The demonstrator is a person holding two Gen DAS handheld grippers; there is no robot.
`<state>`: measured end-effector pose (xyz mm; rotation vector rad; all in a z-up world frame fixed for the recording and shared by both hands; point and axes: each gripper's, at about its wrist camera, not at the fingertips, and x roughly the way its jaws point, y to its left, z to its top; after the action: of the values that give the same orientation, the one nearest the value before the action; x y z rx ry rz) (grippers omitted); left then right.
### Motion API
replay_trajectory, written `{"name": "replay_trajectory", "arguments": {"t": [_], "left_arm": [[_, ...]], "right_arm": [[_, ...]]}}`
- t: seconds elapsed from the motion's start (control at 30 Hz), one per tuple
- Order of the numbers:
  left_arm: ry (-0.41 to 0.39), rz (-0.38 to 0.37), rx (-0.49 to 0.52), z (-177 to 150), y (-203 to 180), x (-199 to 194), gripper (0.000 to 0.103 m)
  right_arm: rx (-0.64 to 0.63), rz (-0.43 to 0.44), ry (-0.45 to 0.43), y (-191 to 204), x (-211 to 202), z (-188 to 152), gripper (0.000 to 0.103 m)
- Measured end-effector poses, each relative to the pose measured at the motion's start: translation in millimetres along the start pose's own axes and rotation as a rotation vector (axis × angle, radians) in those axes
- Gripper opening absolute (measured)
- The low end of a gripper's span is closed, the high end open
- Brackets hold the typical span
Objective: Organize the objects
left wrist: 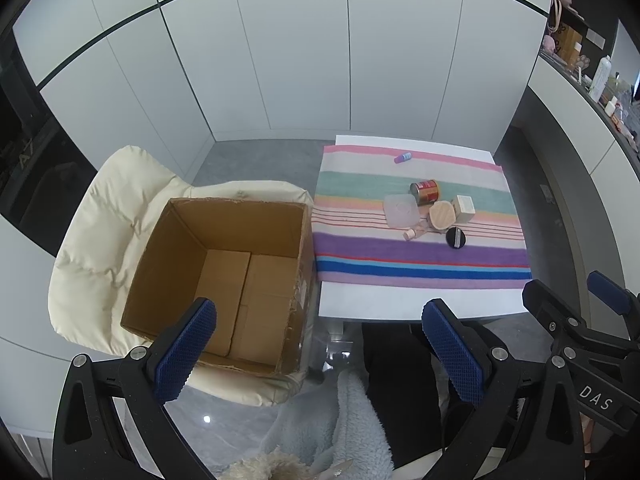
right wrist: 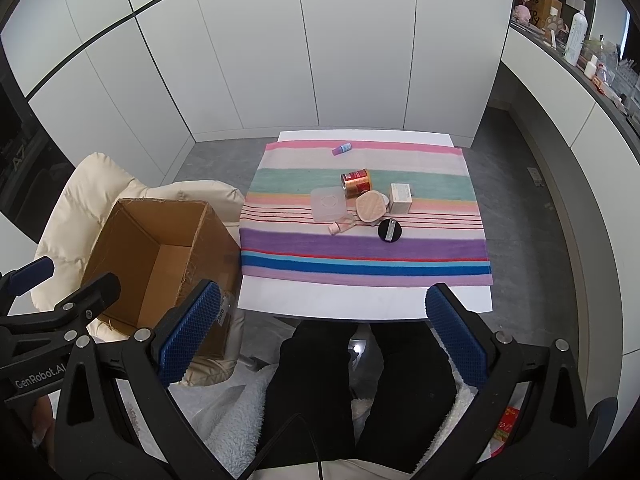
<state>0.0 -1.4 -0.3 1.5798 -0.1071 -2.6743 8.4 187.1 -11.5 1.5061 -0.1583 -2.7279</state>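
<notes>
A striped towel (right wrist: 360,252) covers a small white table (right wrist: 360,296). On it lies a cluster: a red can (right wrist: 357,183) on its side, a clear square lid (right wrist: 329,203), a tan compact (right wrist: 371,208), a white cube box (right wrist: 401,198), a black round puff (right wrist: 390,231) and a small pink bottle (right wrist: 341,227). A purple-blue tube (right wrist: 341,148) lies alone at the far edge. An empty cardboard box (left wrist: 224,276) sits on a cream chair (left wrist: 100,248) left of the table. My left gripper (left wrist: 320,352) hangs open over the box's near right corner. My right gripper (right wrist: 324,332) hangs open before the table's near edge.
A person's black-trousered legs (right wrist: 360,380) and a white fleece (right wrist: 236,432) lie below the grippers. White cabinet doors (right wrist: 320,60) close off the back. A shelf (right wrist: 580,40) with bottles and boxes runs along the right wall. Grey floor (right wrist: 532,220) surrounds the table.
</notes>
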Motion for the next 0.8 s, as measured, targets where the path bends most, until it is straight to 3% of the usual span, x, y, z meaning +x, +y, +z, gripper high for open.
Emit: {"name": "replay_trajectory", "arguments": {"t": [0.53,0.8], "left_arm": [[0.002,0.007,0.014,0.6,-6.7,4.6,0.103],[0.007,-0.005,0.023,3.0,-22.9,11.2,0.103]], "right_arm": [[-0.018,0.005,0.010,1.4,2.5,-0.5,0.103],[0.020,0.008,0.009,-22.3,4.8,3.3,0.103]]}}
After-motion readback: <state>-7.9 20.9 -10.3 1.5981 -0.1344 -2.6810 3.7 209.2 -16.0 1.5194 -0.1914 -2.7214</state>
